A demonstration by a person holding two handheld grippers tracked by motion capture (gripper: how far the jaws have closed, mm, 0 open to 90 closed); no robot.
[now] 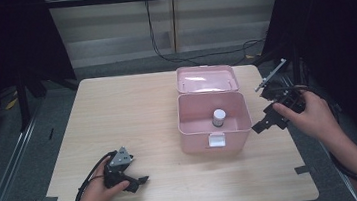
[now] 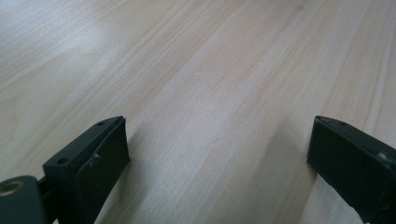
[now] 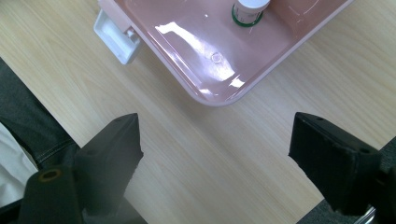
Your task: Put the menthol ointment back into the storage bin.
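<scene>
a: high view first. the pink box (image 1: 213, 122) stands open on the table (image 1: 132, 110), lid tipped back, with a small white-capped bottle (image 1: 219, 117) upright inside near the middle. the right gripper (image 1: 265, 124) hovers just beside the box's right wall, jaws apart and empty. the left gripper (image 1: 142, 179) rests low on the table near the front left, well apart from the box.

b: step in hand?

a: my judgement: the bottle is placed and the box is yet to be shut. the next move calls for the right gripper to reach round to the lid and swing it forward, then see to the white latch (image 1: 215, 141) at the front.

b: left gripper view?

a: bare wood grain of the table (image 2: 210, 70); both jaws stand wide, nothing between them.

b: right gripper view?

a: jaws wide apart over the table, nothing gripped. ahead lie the box's rounded corner (image 3: 219, 56), the latch (image 3: 116, 35) and the bottle (image 3: 248, 10) with a green band at its base.

b: any writing?

a: no brand or lettering can be read on box, latch or bottle.
</scene>
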